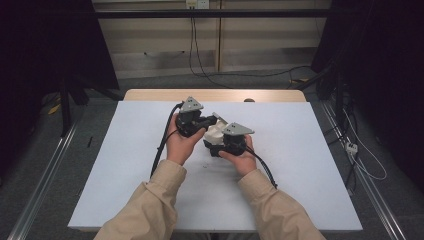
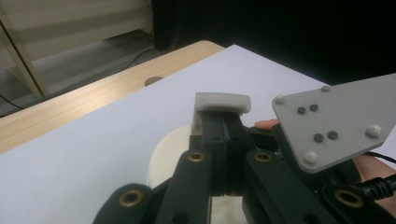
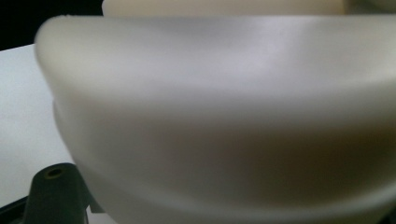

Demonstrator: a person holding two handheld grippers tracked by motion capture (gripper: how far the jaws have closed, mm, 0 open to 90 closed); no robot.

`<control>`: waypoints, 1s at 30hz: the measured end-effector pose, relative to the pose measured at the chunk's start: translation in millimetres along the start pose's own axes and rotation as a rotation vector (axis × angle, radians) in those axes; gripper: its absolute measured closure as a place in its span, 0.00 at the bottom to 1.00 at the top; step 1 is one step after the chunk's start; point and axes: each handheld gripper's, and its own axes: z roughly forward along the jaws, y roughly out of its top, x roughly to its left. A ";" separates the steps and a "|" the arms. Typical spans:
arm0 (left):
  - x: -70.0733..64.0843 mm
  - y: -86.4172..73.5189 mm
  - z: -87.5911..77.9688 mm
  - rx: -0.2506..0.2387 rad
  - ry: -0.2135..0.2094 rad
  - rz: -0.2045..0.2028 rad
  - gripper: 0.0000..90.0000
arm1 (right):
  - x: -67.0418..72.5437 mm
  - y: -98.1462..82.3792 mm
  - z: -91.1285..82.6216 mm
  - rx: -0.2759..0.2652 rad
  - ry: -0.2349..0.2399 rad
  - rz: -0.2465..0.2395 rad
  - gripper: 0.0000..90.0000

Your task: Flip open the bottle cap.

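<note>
A cream-white rounded container (image 1: 215, 133) sits at the middle of the white table (image 1: 125, 170), between both hands. My left gripper (image 1: 212, 121) reaches it from the left. In the left gripper view its jaws are closed together on a small white tab (image 2: 222, 101) that sticks up above the cream body (image 2: 166, 154). My right gripper (image 1: 220, 143) holds the container from the near right side. In the right gripper view the container's pale curved wall (image 3: 224, 116) lies right against the camera, with the base of one black jaw at the bottom left.
The table's wooden far edge (image 1: 215, 95) has a small round hole (image 1: 249, 100). Cables (image 1: 195, 55) trail over the floor behind it. Metal rails (image 1: 45, 170) run along both sides, and a dark stand (image 1: 65, 105) is at the left.
</note>
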 end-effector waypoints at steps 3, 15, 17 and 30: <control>0.0 0.1 2.5 0.002 0.000 -0.003 1.00 | -0.1 0.0 0.1 0.000 0.001 0.000 0.21; -0.1 7.2 7.2 -0.004 -0.009 0.003 1.00 | 0.0 0.0 0.1 0.001 -0.002 -0.001 0.21; 0.5 8.4 8.1 -0.005 -0.008 0.008 1.00 | -0.2 0.0 0.2 0.001 -0.002 -0.001 0.21; 1.0 13.5 11.8 -0.008 -0.012 0.012 1.00 | -0.2 0.0 0.3 0.001 -0.003 -0.002 0.21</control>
